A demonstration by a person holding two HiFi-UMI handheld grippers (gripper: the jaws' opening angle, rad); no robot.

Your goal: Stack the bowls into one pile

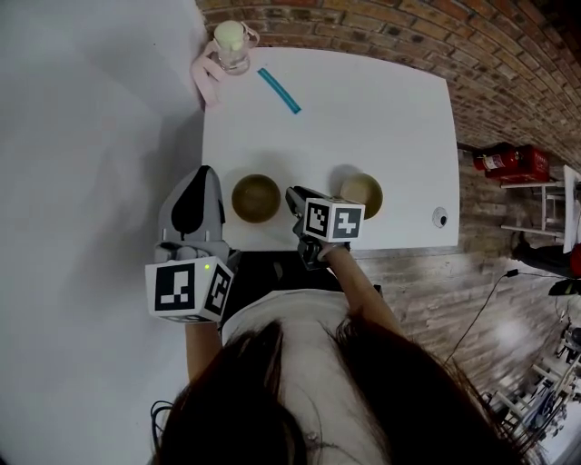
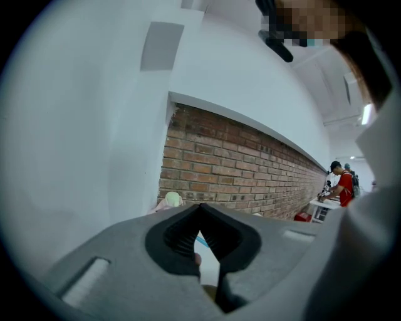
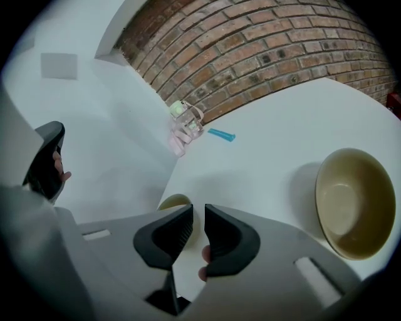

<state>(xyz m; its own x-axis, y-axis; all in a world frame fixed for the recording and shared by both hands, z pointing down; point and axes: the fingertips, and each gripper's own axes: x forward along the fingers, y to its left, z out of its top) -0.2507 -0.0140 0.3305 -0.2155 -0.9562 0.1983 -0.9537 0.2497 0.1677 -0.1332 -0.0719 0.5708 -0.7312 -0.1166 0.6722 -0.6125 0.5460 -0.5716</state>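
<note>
We hold the left gripper (image 2: 200,207) off the left edge of the tabletop (image 1: 381,118). Its fingers (image 2: 180,241) meet at the tips with nothing between them. The right gripper (image 3: 198,213) hovers over the tabletop's near edge, its fingers (image 3: 164,235) a narrow slit apart and empty.

Just left of the right fingers, and to the right of the left fingers, we see the left-hand bowl (image 1: 256,198) sitting upright on the tabletop. Just right of the right fingers sits the right-hand bowl (image 3: 351,204), also upright. The two bowls stand apart, unstacked, with the right gripper between them.

Well beyond both pairs of fingers a teal stick (image 1: 279,91) lies on the tabletop. Farther still, a cup (image 1: 231,44) stands at the far left corner, close to the brick wall (image 1: 381,27).
</note>
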